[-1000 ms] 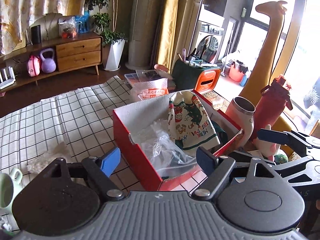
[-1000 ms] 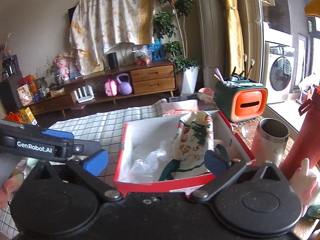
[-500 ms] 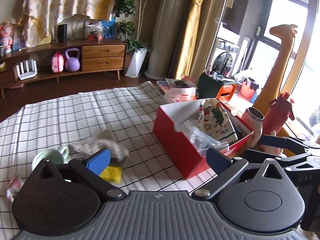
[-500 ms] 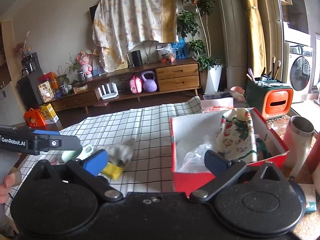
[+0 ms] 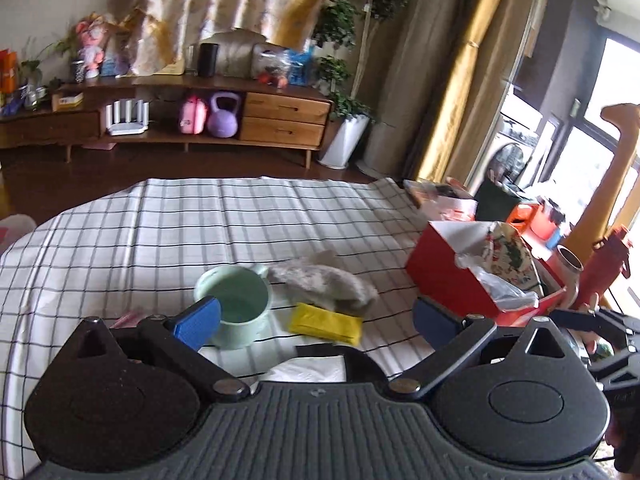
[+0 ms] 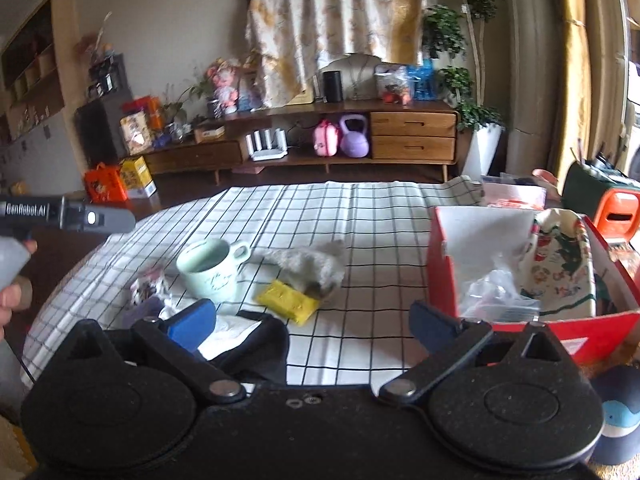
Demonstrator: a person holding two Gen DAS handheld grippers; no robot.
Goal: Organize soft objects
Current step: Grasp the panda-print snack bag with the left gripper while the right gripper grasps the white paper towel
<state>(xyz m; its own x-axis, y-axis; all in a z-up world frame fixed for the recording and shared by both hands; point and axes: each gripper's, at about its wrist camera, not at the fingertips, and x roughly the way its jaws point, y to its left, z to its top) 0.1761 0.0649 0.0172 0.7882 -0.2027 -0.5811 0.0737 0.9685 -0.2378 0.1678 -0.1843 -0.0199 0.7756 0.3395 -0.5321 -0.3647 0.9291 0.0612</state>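
My left gripper [image 5: 316,324] is open and holds nothing. It hovers over the checked cloth, just short of a yellow packet [image 5: 326,324] and a grey fluffy piece [image 5: 320,282]. My right gripper [image 6: 312,326] is open too and holds nothing, with the yellow packet [image 6: 288,300] and the grey fluffy piece [image 6: 308,264] ahead of it. The red box [image 6: 440,272] to the right holds a printed cloth [image 6: 560,268] and a clear plastic bag [image 6: 496,292]. A black fabric item [image 6: 256,344] and white tissue [image 6: 224,332] lie close under the right gripper.
A mint green mug [image 5: 234,306] stands left of the fluffy piece. A small patterned bundle [image 6: 148,286] lies left of the mug [image 6: 210,270]. A steel tumbler [image 5: 570,268] and a red bottle [image 5: 608,264] stand right of the red box [image 5: 460,280]. A hand [image 6: 12,292] shows at the left edge.
Both views have swung left, away from the red box. The mug, the grey fluffy piece and the yellow packet have come into view. The left jaws stand wider than before.
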